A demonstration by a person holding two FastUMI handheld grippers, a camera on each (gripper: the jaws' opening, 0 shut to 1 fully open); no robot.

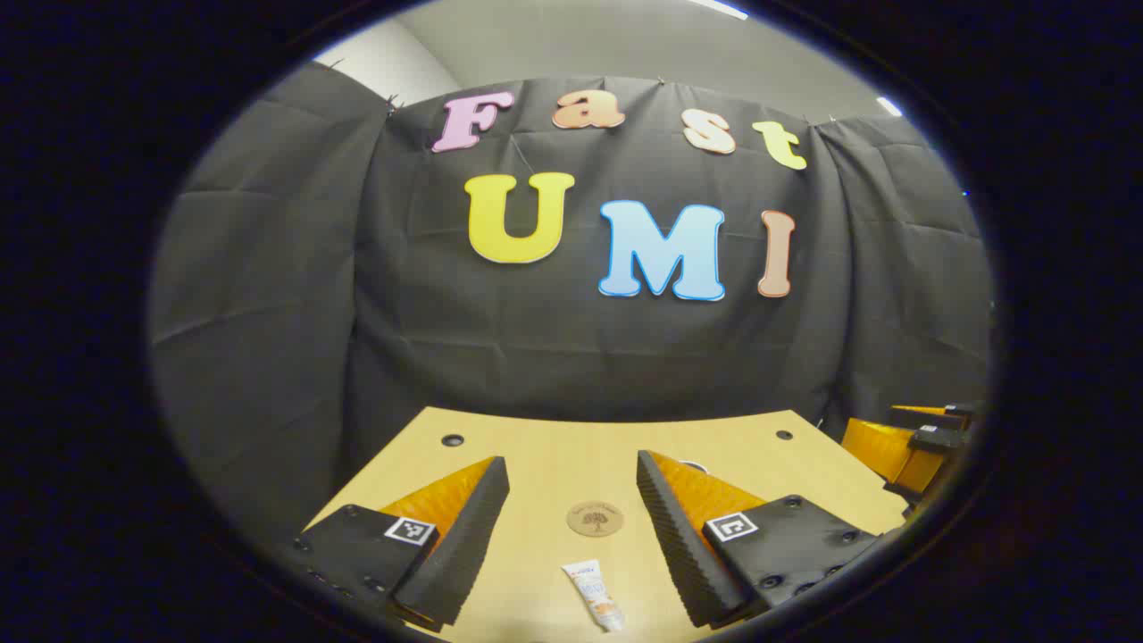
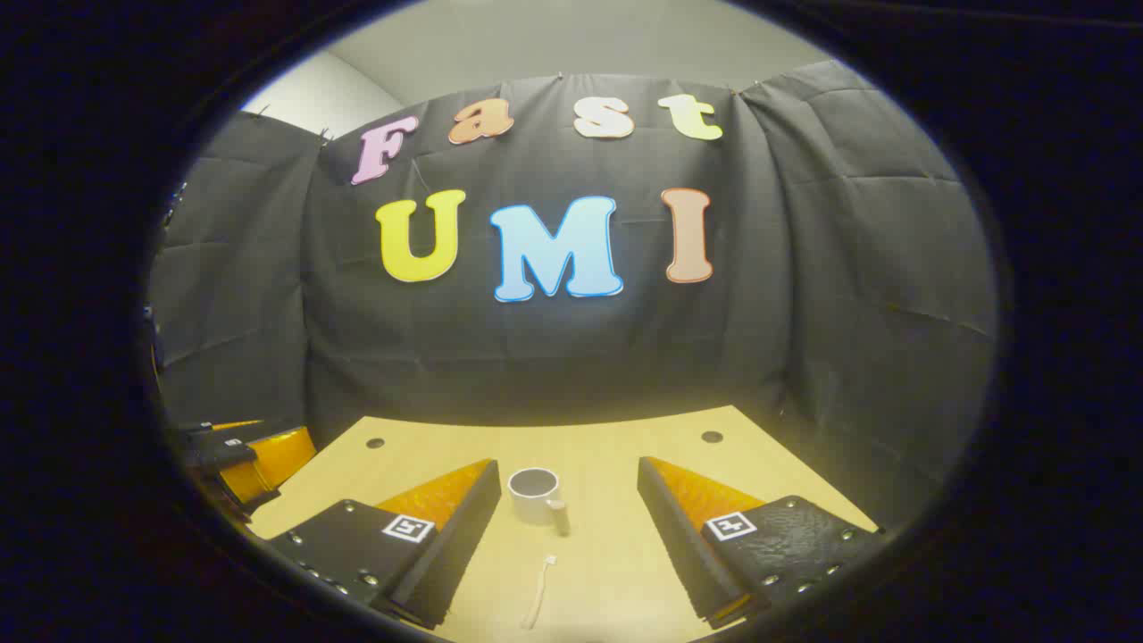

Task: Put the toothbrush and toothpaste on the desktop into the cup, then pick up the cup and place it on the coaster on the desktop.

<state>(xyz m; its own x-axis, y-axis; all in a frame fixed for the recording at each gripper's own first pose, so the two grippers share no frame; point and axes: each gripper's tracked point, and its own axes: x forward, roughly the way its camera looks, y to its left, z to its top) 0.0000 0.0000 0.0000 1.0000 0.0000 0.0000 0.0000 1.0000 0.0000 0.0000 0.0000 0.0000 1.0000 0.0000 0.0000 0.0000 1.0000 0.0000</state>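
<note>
Left gripper view looks down along the left gripper (image 1: pixel 571 500), whose fingers stand spread wide and hold nothing. Between them on the desk (image 1: pixel 536 455) lies the toothpaste (image 1: pixel 596 593), a small white tube flat on the wood, close to the camera. Just beyond it sits the coaster (image 1: pixel 594 518), a round brown disc with nothing on it. The other gripper shows at the right edge of this view, off the side of the desk.

In the right gripper view, the right gripper (image 2: pixel 569 496) is likewise spread apart and empty. The cup (image 2: pixel 537 496), a pale mug with its handle turned toward the camera, stands upright on the desk between the fingers. It looks empty, though its inside is only partly in sight. The toothbrush (image 2: pixel 538 593) lies flat on the desk nearer the camera, apart from the cup.

By the look of it, no step of the task is done yet. The toothpaste and the toothbrush are both on the desk and the cup is off the coaster. Everything is left: both items into the cup, then the cup onto the coaster.

As for writing, the toothpaste carries some blue print and the coaster a dark emblem, both too small to read. Each gripper bears square black-and-white markers, not words.
</note>
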